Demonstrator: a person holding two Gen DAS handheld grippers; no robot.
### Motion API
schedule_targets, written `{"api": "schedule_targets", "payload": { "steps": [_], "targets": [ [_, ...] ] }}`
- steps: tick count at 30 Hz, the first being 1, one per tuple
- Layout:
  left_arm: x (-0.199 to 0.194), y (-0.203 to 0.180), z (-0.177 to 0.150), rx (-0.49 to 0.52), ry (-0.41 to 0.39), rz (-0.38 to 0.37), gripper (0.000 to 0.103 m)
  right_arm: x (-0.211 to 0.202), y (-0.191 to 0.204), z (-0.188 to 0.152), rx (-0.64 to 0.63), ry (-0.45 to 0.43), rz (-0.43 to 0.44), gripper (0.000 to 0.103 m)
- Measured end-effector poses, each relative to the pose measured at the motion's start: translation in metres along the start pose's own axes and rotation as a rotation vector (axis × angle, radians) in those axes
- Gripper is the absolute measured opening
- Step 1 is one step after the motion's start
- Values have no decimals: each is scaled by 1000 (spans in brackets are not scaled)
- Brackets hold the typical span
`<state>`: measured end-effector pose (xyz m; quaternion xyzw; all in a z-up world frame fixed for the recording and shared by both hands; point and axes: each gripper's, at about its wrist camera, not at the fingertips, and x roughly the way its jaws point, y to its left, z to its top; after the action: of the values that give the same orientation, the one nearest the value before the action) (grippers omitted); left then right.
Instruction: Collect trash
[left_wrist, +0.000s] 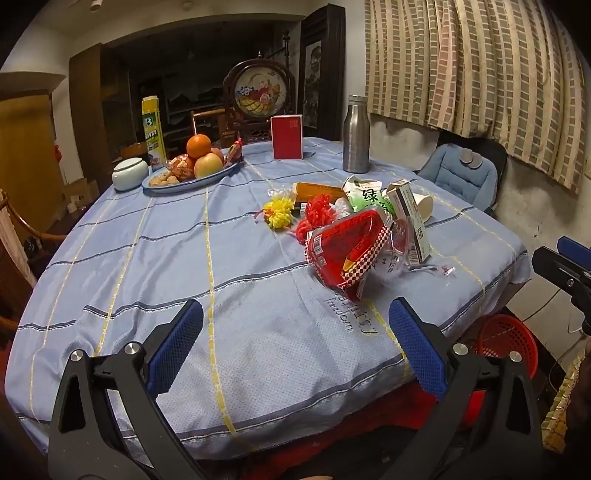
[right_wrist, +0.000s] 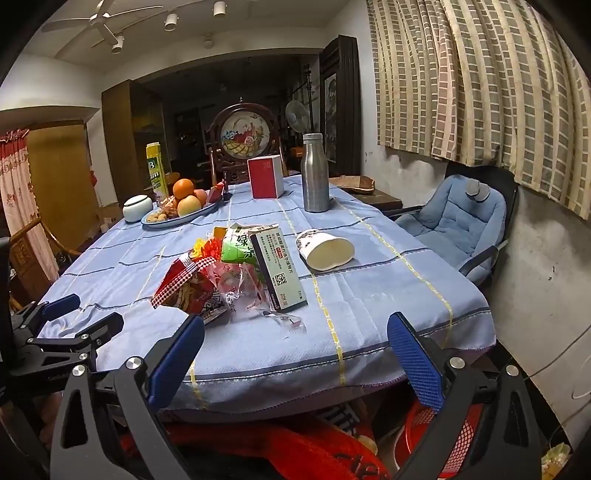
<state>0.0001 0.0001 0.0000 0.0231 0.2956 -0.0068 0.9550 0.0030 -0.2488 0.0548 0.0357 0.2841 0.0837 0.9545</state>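
A heap of trash lies on the blue tablecloth (left_wrist: 147, 258): a red snack bag (left_wrist: 343, 254), a green tea packet (left_wrist: 369, 197), a medicine box (left_wrist: 412, 221), a tipped paper cup (left_wrist: 424, 206), an orange box (left_wrist: 317, 190), yellow and red bows (left_wrist: 279, 210). In the right wrist view the snack bag (right_wrist: 184, 284), medicine box (right_wrist: 282, 269) and paper cup (right_wrist: 327, 249) show. My left gripper (left_wrist: 295, 325) is open and empty over the table's near edge, short of the heap. My right gripper (right_wrist: 295, 336) is open and empty at the near edge. A red mesh basket (left_wrist: 508, 341) stands on the floor below the table's right side.
A fruit plate (left_wrist: 192, 177), a white jar (left_wrist: 130, 173), a yellow can (left_wrist: 153, 133), a red box (left_wrist: 287, 136) and a steel bottle (left_wrist: 356, 134) stand at the far side. A blue padded chair (right_wrist: 454, 225) stands to the right. Clear wrapper scraps (right_wrist: 284, 321) lie near the edge.
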Motion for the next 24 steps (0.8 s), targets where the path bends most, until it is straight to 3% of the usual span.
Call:
{"api": "schedule_targets", "payload": {
  "steps": [24],
  "targets": [
    [0,0,-1,9,-6,3,97,0,0,0,4,1,6,97]
  ]
}}
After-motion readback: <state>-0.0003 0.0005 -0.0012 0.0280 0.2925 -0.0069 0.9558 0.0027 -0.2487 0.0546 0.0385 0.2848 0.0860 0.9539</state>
